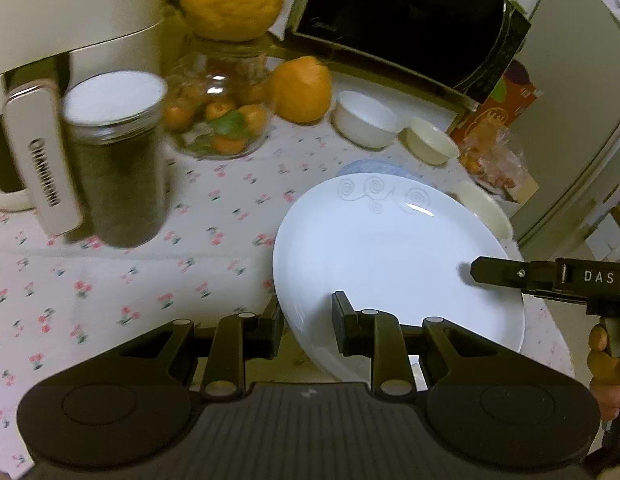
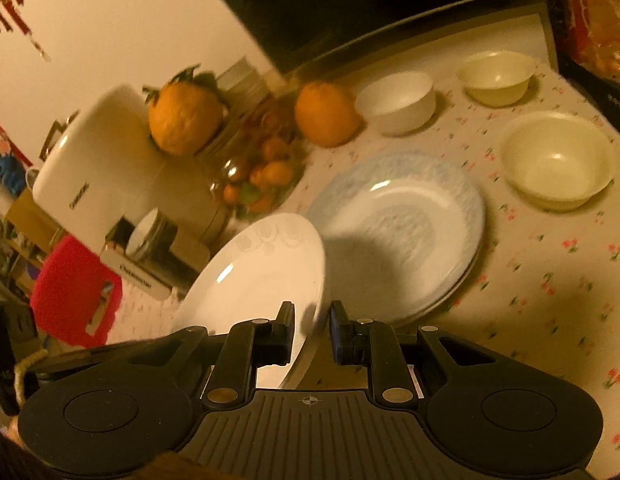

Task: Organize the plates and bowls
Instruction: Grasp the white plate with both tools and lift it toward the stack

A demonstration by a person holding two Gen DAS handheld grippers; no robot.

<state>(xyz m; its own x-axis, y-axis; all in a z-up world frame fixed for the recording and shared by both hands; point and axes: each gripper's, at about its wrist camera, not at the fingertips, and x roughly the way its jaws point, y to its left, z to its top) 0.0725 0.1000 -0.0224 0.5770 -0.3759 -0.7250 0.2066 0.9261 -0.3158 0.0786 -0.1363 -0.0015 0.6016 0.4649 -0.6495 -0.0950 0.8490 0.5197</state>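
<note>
A white plate with faint swirl marks (image 1: 382, 252) hangs tilted above the flowered tablecloth, held from two sides. My left gripper (image 1: 306, 326) is shut on its near rim. My right gripper (image 2: 312, 332) is shut on the opposite rim and reaches in from the right edge of the left wrist view (image 1: 486, 274). Just beyond the held plate (image 2: 258, 276) a blue-patterned plate (image 2: 402, 216) lies on top of another plate. A white bowl (image 2: 396, 102), a small cream bowl (image 2: 496, 78) and a larger cream bowl (image 2: 558, 160) stand behind and to the right.
A dark jar with a white lid (image 1: 114, 152) and a cream appliance (image 1: 50, 60) stand on the left. Behind are a glass bowl of tangerines (image 1: 218, 120), two large orange fruits (image 1: 302, 88), a black oven (image 1: 410, 20) and a snack bag (image 1: 490, 156).
</note>
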